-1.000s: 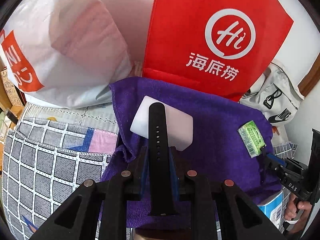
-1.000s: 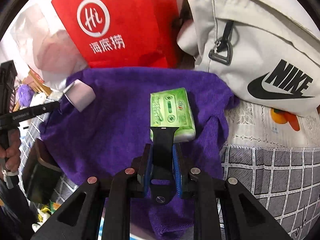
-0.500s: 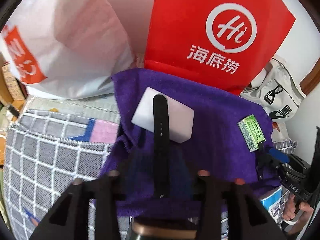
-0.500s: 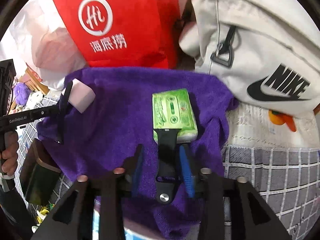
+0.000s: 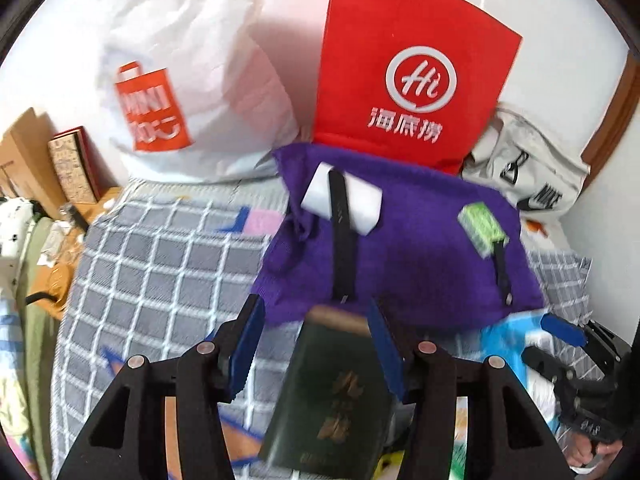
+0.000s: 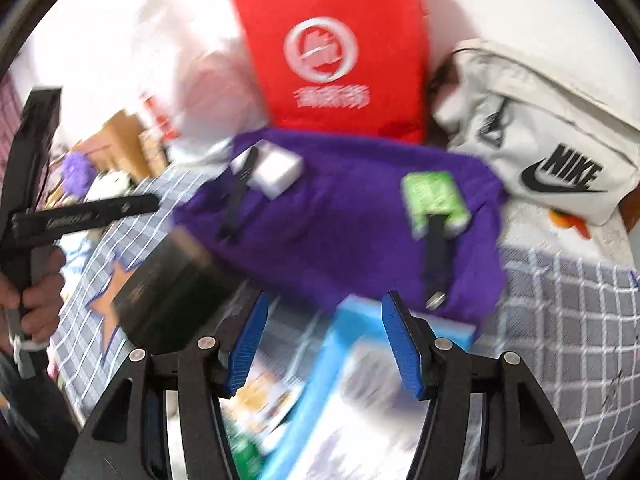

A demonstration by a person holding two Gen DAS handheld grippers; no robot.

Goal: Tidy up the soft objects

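Left gripper (image 5: 316, 336): jaws spread wide, nothing between the blue pads (image 5: 248, 340). A dark green book (image 5: 332, 392) lies below the gap, apart from the pads. Right gripper (image 6: 322, 336): jaws likewise spread wide and empty, above a blue-edged box (image 6: 360, 360) that is blurred.

Task items: a long black strap (image 5: 340, 236) lies on the purple towel (image 5: 400, 256), its far end resting across a white block (image 5: 344, 200). A shorter black strap (image 5: 500, 272) lies on the same towel to the right, its far end touching a green tissue pack (image 5: 482, 226). In the right wrist view the same layout appears: short strap (image 6: 436, 256) just ahead of the right gripper, with its far end against the green pack (image 6: 434, 200); long strap (image 6: 238, 196) to the left against the white block (image 6: 278, 172).

Change from one second ago: each gripper was then clamped on its strap; both jaws have since opened, and both grippers have drawn back from the towel, leaving the straps lying free on it.

Surroundings: the towel rests on a grey checked blanket (image 5: 160, 256). Behind it stand a red paper bag (image 5: 408, 72), a white plastic bag (image 5: 180, 80) and a cream Nike bag (image 6: 540, 140). The right wrist view is heavily motion-blurred.
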